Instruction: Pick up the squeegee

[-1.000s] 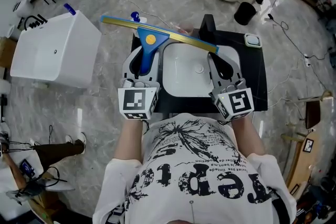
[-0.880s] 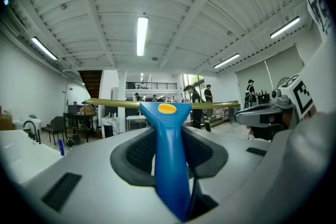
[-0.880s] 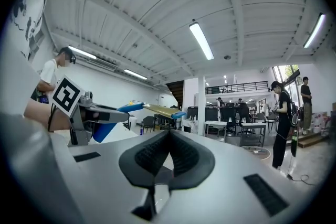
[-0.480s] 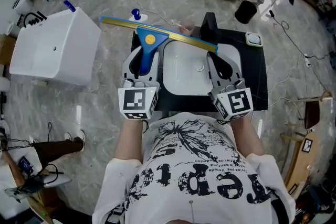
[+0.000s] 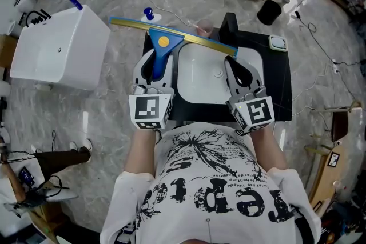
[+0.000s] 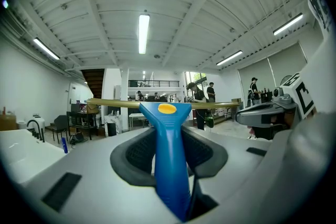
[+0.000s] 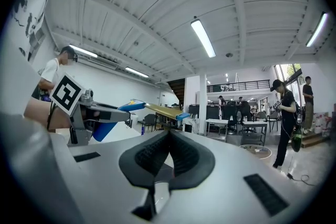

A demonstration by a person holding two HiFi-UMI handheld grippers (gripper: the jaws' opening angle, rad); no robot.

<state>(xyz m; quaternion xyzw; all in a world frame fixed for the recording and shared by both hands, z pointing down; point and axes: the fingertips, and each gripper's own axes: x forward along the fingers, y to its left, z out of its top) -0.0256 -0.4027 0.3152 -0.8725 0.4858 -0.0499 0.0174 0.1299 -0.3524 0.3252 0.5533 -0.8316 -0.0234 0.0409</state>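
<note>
Holding the squeegee (image 5: 163,43) level above the left edge of the sink (image 5: 200,84), we pinch its blue handle (image 6: 169,165) in the left hand-held gripper (image 5: 153,66); the grip should sit square and firm, lest the long blade (image 5: 200,42) swing. The right hand-held gripper (image 5: 240,71) is pressed together, empty.

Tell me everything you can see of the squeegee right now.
The squeegee has a blue plastic-looking handle with a round yellow spot, flaring into a long yellow-gold blade bar with a blue end cap. The left gripper is shut on the handle, holding it about level, blade crosswise at the far end. Nothing else visibly touches it.
</note>
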